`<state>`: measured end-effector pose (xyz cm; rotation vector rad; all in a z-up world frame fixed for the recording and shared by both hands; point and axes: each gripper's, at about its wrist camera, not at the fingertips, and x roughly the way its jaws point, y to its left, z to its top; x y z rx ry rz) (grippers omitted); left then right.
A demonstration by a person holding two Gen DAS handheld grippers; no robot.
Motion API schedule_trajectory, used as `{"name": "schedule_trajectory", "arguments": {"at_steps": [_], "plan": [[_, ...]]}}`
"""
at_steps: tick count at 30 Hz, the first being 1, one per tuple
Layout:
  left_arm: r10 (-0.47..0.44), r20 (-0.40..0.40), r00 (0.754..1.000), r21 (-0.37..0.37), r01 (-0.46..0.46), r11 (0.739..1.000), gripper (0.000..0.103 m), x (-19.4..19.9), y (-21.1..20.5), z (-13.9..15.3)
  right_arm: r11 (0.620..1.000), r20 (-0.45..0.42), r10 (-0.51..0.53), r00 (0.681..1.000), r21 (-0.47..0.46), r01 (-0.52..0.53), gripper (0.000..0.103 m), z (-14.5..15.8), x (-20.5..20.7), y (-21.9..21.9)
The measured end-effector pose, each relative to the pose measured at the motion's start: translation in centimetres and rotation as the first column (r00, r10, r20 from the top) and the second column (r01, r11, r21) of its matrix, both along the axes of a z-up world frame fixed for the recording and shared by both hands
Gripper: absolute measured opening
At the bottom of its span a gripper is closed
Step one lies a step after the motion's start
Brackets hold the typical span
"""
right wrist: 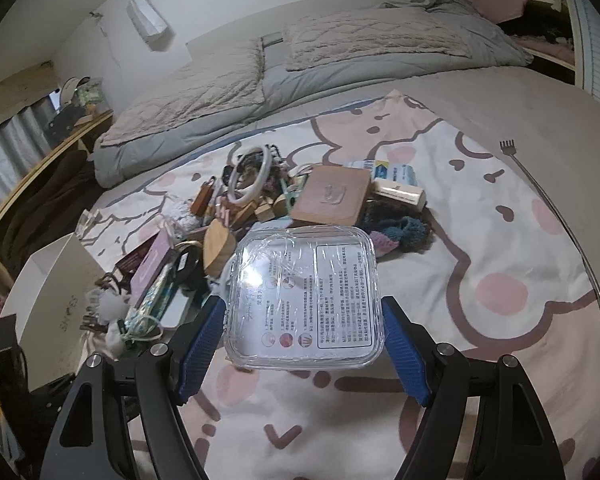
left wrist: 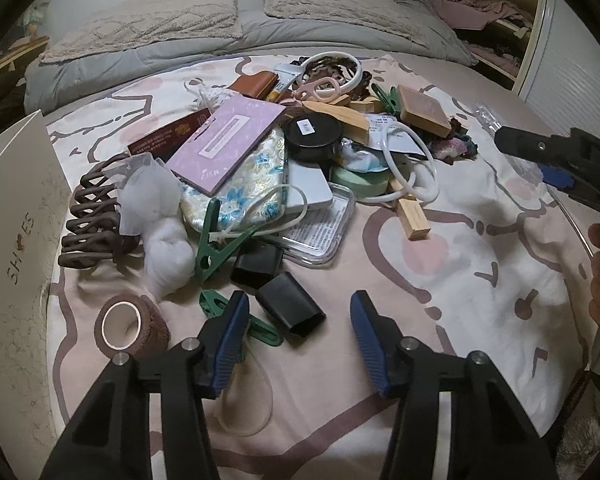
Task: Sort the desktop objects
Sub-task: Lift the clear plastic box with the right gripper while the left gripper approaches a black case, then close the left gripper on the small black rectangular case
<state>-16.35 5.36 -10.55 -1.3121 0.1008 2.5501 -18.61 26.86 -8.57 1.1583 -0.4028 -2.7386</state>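
In the left wrist view a heap of small items lies on a cartoon-print bedspread (left wrist: pixel 480 280). My left gripper (left wrist: pixel 300 298) hovers over its near edge, jaws apart. A small black rectangular cap (left wrist: pixel 290 310) lies between the fingertips, and neither blue pad touches it. A second black cap (left wrist: pixel 258 266) sits just behind it. In the right wrist view my right gripper (right wrist: pixel 304 302) is shut on a clear plastic box (right wrist: pixel 304 280) with a printed label, held above the bedspread. That gripper (left wrist: pixel 540 148) also shows at the right edge of the left wrist view.
A white shoe box (left wrist: pixel 16 216) stands at the left. A brown tape roll (left wrist: pixel 132 326), a brown hair claw (left wrist: pixel 92 224) and green clips (left wrist: pixel 216 240) lie near my left fingers. A purple notebook (left wrist: pixel 228 144) and a black round tin (left wrist: pixel 312 136) top the heap. Pillows lie behind.
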Motion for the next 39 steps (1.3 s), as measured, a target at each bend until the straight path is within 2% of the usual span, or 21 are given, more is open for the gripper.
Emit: {"name": "schedule_trajectory", "arguments": {"at_steps": [1, 4, 9, 12, 23, 39], "plan": [[-0.001, 0.002, 1.0, 0.001, 0.001, 1.0, 0.046, -0.1, 0.0, 0.0, 1.0, 0.0, 0.008, 1.0, 0.002, -0.008, 0.078, 0.0, 0.1, -0.3], [0.005, 0.01, 1.0, 0.004, -0.005, 1.0, 0.044, -0.3, -0.2, -0.3, 0.999, 0.007, 0.037, 0.999, 0.013, -0.037, 0.078, -0.1, 0.6, -1.2], [0.013, 0.011, 1.0, -0.001, -0.013, 1.0, 0.04, -0.4, -0.3, -0.4, 0.993, 0.041, 0.086, 0.995, 0.083, -0.089, 0.078, -1.3, 1.7, -3.1], [0.016, 0.019, 1.0, -0.002, -0.016, 1.0, 0.033, -0.4, -0.3, -0.5, 0.988, 0.061, 0.12, 0.991, 0.093, -0.126, 0.078, -2.1, 2.6, -3.9], [-0.025, 0.038, 0.999, 0.013, 0.024, 1.0, 0.031, 0.2, 0.3, -0.3, 0.975, 0.114, 0.166, 0.98, 0.132, -0.18, 0.078, -4.2, 4.8, -5.3], [-0.134, 0.044, 0.99, -0.021, 0.135, 0.991, 0.031, 2.0, 2.5, -0.1, 0.972, 0.164, 0.164, 0.973, 0.144, -0.188, 0.078, -5.6, 4.4, -5.4]]}}
